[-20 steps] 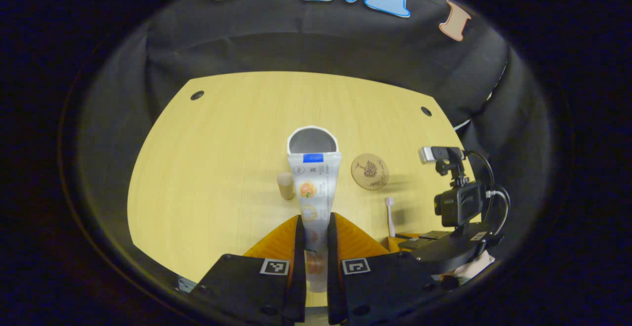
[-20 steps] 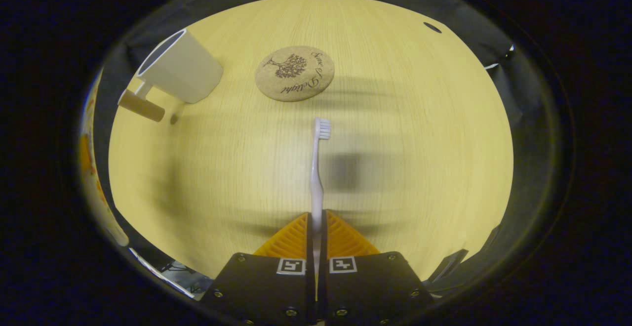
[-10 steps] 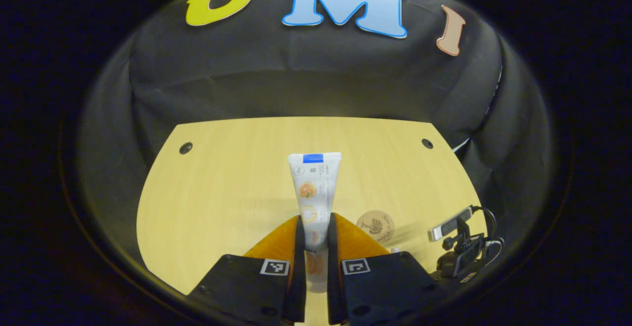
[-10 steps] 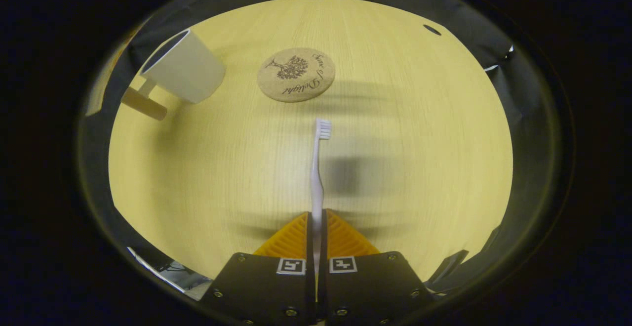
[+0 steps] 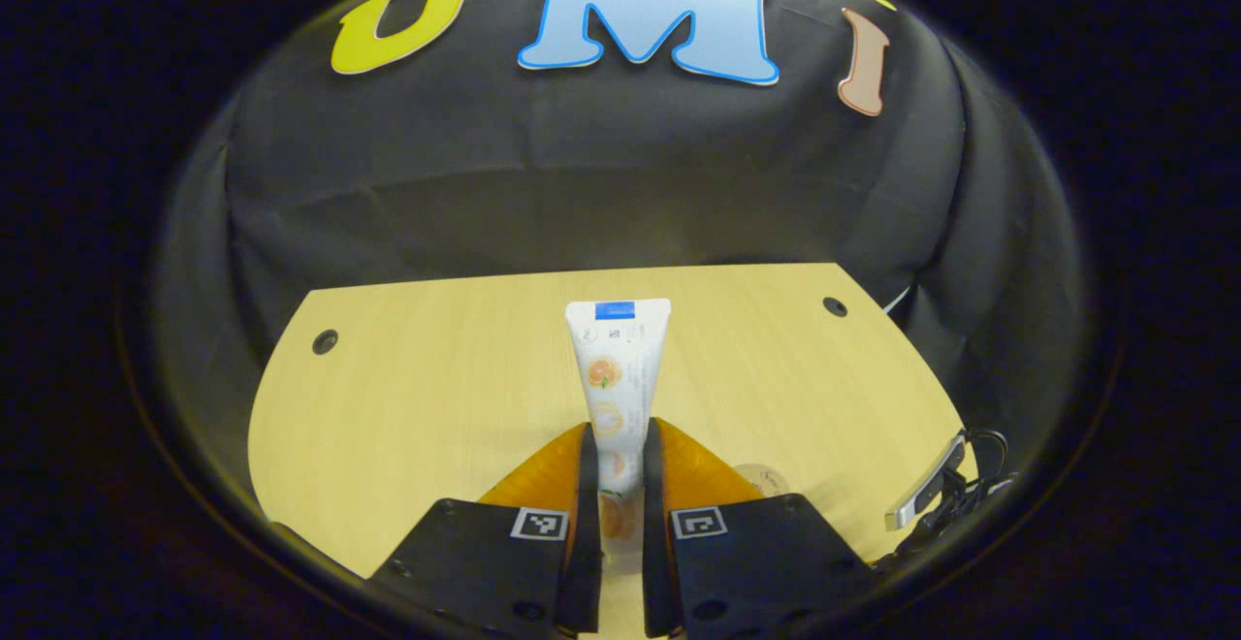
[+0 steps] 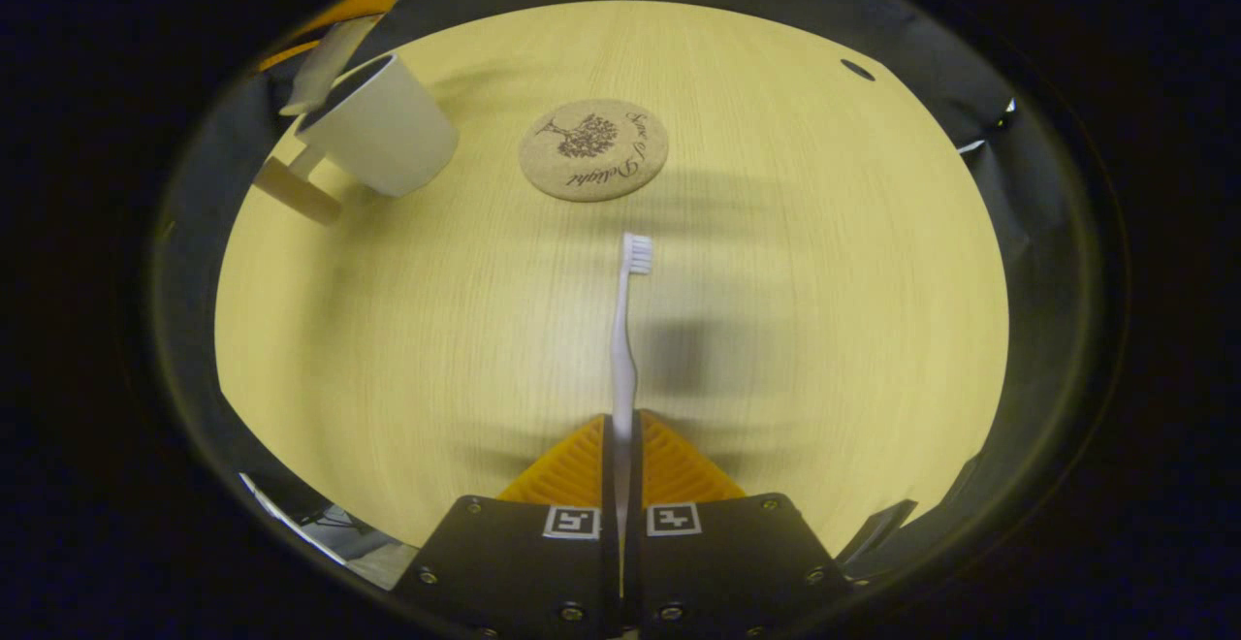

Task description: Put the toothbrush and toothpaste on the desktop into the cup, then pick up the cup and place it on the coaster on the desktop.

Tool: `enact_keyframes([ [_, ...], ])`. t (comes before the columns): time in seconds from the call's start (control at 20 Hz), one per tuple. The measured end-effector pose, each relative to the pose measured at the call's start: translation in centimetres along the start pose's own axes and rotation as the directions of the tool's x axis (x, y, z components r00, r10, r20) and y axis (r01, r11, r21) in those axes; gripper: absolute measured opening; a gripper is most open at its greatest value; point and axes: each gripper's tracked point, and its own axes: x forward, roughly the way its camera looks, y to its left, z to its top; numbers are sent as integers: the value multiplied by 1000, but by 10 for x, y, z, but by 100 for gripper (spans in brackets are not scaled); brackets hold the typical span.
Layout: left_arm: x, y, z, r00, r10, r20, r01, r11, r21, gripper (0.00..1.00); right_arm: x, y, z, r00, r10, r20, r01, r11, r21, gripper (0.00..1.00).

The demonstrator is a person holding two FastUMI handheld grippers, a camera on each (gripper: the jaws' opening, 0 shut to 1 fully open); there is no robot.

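— While I look along the left gripper (image 5: 614, 485), it's clamped on the white printed toothpaste tube (image 5: 617, 368), tail end forward over the pale wooden desktop (image 5: 436, 378).

— And the right gripper view?

— My right gripper (image 6: 621, 456) pinches the white toothbrush (image 6: 625, 330) by its handle. The white cup with the wooden handle (image 6: 383, 136) stands far left, the round cork coaster (image 6: 593, 150) beside it. I'd worry the tube clips the rim and tips it.

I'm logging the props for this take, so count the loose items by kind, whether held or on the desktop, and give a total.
White toothpaste tube with orange fruit print: 1
White toothbrush: 1
White cup with wooden handle: 1
Round cork coaster with tree print: 1
Total: 4
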Motion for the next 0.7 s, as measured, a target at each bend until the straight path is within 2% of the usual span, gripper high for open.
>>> enact_keyframes([
  [0.25, 12, 5, -18, 998, 37, 58, -43, 993, 106, 24, 1, 0, 0, 1000, 7, 14, -7, 1000, -8, 4],
  [0.45, 13, 5, -32, 996, 52, 74, -60, 992, 110, 23, -1, 0, 0, 1000, 7, 16, -7, 1000, -10, 4],
  [0.55, 13, 6, -31, 995, 48, 86, -56, 994, 91, 31, 0, 1, 0, 1000, 5, 18, -5, 1000, -9, 4],
  [0.6, 12, 5, -33, 996, 41, 80, -48, 995, 88, 31, 0, 1, 0, 1000, 5, 20, -4, 1000, -10, 4],
  [0.7, 9, 1, -42, 998, 22, 57, -26, 997, 75, 41, -1, 1, -1, 1000, 2, 25, -2, 1000, -10, 4],
])
